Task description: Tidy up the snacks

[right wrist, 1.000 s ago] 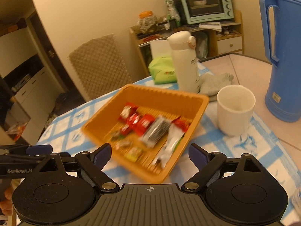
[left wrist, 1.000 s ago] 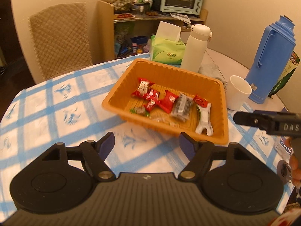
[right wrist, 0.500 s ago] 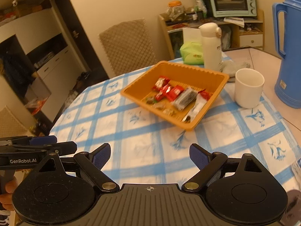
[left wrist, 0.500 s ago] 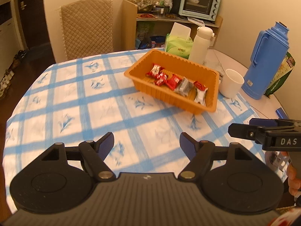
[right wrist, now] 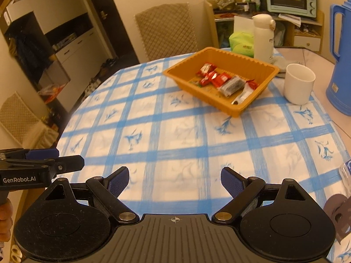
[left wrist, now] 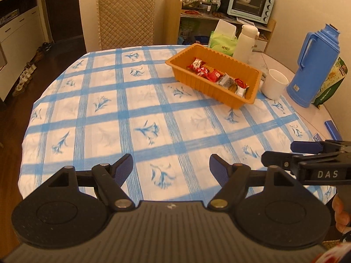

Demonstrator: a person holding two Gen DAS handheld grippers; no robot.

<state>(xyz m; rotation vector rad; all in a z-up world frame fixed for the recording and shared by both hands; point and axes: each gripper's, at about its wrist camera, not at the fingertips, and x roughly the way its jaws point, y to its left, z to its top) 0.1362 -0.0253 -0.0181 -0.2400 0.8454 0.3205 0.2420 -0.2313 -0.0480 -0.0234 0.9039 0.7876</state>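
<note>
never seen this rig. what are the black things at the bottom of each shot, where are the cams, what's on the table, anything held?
No robot arm here: a person carries a hand-held two-finger gripper in each hand, and each has a fisheye camera looking forward along its fingers. The black shapes at the bottom are the gripper's own body and blue-padded fingers.

In the left wrist view the left gripper is open and empty; the other tool at the right edge is the right gripper. In the right wrist view the right gripper is also open and empty.

On the blue-checked tablecloth sits an orange tray holding wrapped snacks. Beside it stand a white mug, a blue thermos jug, a white flask and a green tissue pack.
</note>
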